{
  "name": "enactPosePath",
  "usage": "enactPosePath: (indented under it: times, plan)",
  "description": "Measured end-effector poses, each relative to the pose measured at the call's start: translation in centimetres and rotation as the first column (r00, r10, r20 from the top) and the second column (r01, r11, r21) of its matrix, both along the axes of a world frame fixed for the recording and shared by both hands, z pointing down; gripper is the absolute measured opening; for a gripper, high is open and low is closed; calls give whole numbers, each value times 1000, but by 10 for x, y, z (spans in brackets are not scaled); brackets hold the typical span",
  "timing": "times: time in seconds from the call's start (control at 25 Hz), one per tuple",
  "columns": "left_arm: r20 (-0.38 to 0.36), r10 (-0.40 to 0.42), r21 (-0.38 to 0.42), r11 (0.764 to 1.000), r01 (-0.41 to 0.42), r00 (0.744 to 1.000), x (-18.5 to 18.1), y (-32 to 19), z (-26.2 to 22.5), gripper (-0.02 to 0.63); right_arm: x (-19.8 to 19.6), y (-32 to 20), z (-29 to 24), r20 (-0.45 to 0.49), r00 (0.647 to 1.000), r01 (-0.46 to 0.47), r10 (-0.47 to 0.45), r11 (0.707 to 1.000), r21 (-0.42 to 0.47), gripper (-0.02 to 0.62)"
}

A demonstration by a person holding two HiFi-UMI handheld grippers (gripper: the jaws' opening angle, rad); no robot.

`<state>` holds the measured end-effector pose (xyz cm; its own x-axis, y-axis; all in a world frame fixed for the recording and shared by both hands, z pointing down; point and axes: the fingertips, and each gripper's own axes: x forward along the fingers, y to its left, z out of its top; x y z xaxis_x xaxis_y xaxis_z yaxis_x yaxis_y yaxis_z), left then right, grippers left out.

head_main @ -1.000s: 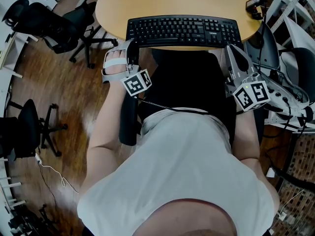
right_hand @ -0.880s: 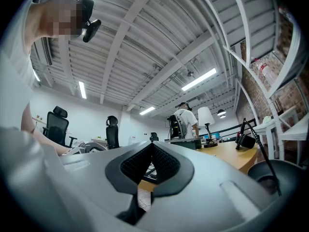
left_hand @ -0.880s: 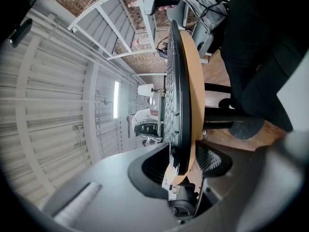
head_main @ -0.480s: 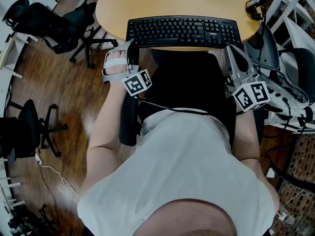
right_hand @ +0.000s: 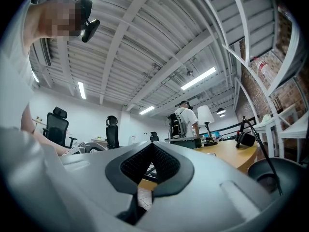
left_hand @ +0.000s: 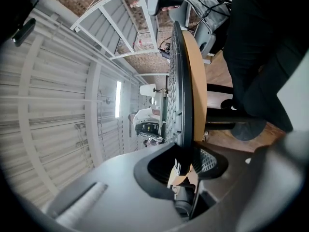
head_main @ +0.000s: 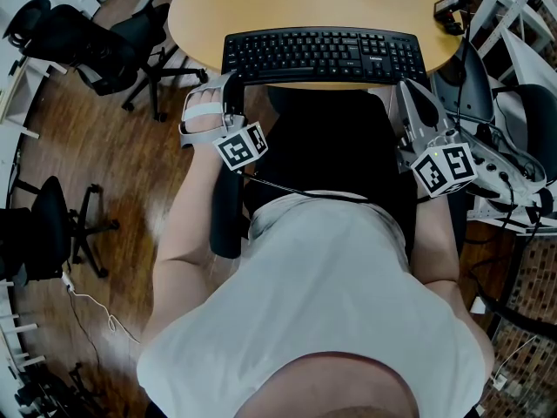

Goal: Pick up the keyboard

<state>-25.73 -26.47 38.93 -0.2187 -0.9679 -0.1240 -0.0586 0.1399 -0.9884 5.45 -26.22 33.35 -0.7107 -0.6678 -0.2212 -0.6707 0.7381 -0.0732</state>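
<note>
Two things could bite me here. My left gripper (head_main: 230, 81) is closing its fingers around the left end of the keyboard (head_main: 324, 55), which lies flat at the near rim of the round table (head_main: 287, 3). In the left gripper view the table edge sits in the gap too, so I might clamp wood along with plastic. Or I lift one end and it swings. My right gripper (head_main: 409, 87) is pinched tight on nothing, just off the right end. Containers: none I can spot.
</note>
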Motion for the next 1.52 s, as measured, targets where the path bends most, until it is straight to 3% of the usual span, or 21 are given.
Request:
enactPosePath:
  times: [0.68, 0.8, 0.92, 1.04, 1.2, 1.32, 1.4, 1.52]
  plan:
    - [-32, 18, 23, 1000, -17, 999, -4, 11, -13, 410, -5, -2, 0, -58, 998, -23, 25, 999, 44, 3]
    - [-40, 19, 19, 1000, -18, 999, -1, 10, -12, 411, -3, -2, 0, -121, 991, -47, 58, 995, 93, 3]
    - [-43, 15, 9, 1000, -15, 999, -1, 9, -11, 411, -4, -4, 0, -240, 963, -76, 118, 981, 178, 3]
    - [-46, 13, 2, 1000, -13, 999, -1, 8, -11, 413, -5, -6, -3, -354, 915, -96, 194, 956, 277, 3]
    - [-53, 16, 1, 1000, -16, 998, 0, 8, -11, 413, -5, -9, -5, -484, 820, -99, 305, 909, 406, 5]
    - [-55, 13, 0, 1000, -13, 998, -2, 8, -12, 413, -5, -14, 1, -557, 755, -71, 346, 887, 456, 63]
    - [-57, 13, -2, 1000, -13, 998, -2, 7, -12, 413, 0, -19, 8, -622, 673, -56, 400, 866, 496, 86]
    - [-63, 11, -3, 1000, -11, 998, -1, 7, -13, 413, 8, -26, 26, -733, 473, 12, 490, 828, 561, 144]
